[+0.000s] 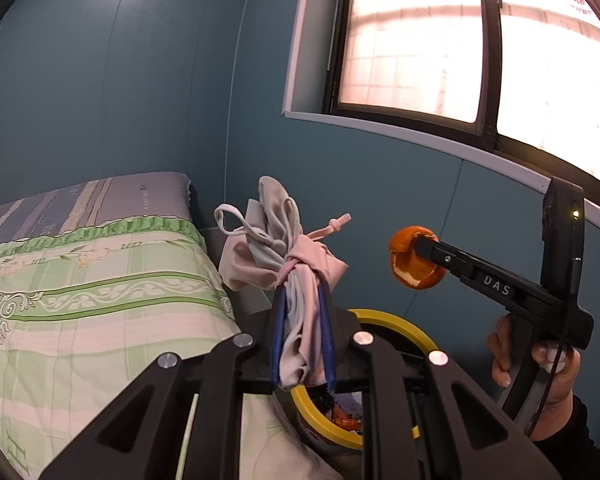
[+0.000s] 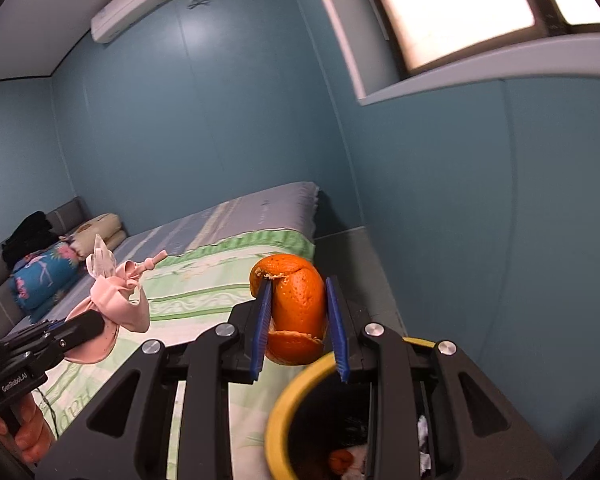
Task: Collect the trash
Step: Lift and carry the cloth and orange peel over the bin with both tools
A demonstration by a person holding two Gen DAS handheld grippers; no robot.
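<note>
With both loads already lifted clear of the bed (image 2: 204, 280), you are in the carry-and-drop step: the trash is gripped and the bin (image 2: 278, 412) sits just below and in front of both tools.

Left hand-held gripper (image 1: 303, 308): its blue pads are closed on a knotted bundle of pink and grey cloth (image 1: 284, 256), which stands up out of the jaws with loose straps hanging free. Seen from the left wrist, the bundle hangs near the bin's yellow rim (image 1: 400, 322), roughly above its near edge, not clearly over the opening.

Right hand-held gripper (image 2: 300, 322): its pads are closed on an orange peel (image 2: 296, 308), a curled shell gripped across its sides. Seen from the right wrist, the peel sits at the far edge of the rim, with the opening directly beneath the tool body. The bin already holds scraps, including something orange.

Next move, as judged from this position:
1. Bring each load squarely over the opening before you release it.
2. Tip each tool downward so the load clears the rim.
3. Release the peel first; it is light and rigid and should drop cleanly.
4. Release the cloth with more care. Its straps may catch on a pad or drape over the rim, so lower it well into the opening.

Keep the two tools apart during release; they are close together.
</note>
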